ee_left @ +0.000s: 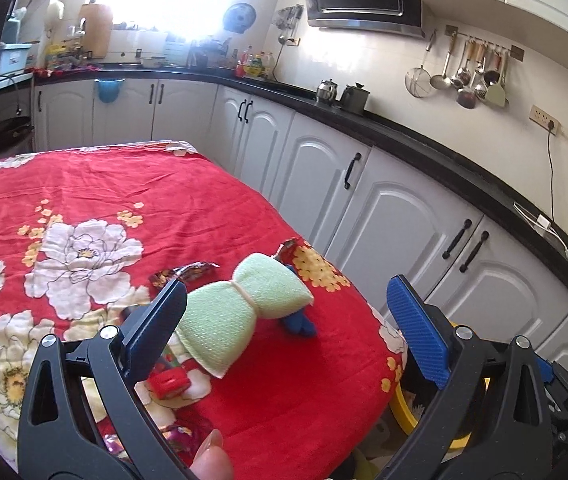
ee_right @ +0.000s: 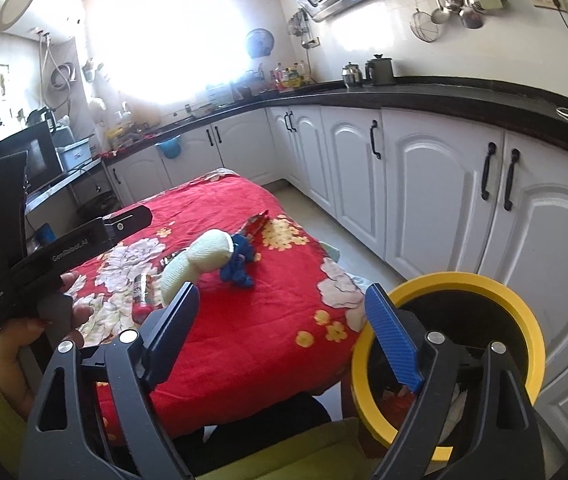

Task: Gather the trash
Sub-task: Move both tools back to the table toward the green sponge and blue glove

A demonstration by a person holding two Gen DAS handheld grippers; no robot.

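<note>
On the table's red flowered cloth (ee_left: 124, 184) lie crumpled snack wrappers: a dark one (ee_left: 188, 272), one near the right edge (ee_left: 286, 250), and a shiny one at the near edge (ee_left: 180, 436). A small red piece (ee_left: 168, 384) lies close by. A pale green knitted bundle (ee_left: 244, 312) rests among them beside a blue knitted piece (ee_left: 300, 324). My left gripper (ee_left: 287, 286) hovers open over the bundle, holding nothing. My right gripper (ee_right: 282, 292) is open and empty, off the table's near corner, next to a yellow-rimmed bin (ee_right: 456, 282).
White cabinets (ee_right: 424, 184) under a black counter (ee_right: 444, 96) run along the right, with a narrow floor strip between them and the table. A person's hand (ee_right: 12, 344) holds the left gripper's handle (ee_right: 64, 248). A microwave (ee_right: 24, 160) stands at the left.
</note>
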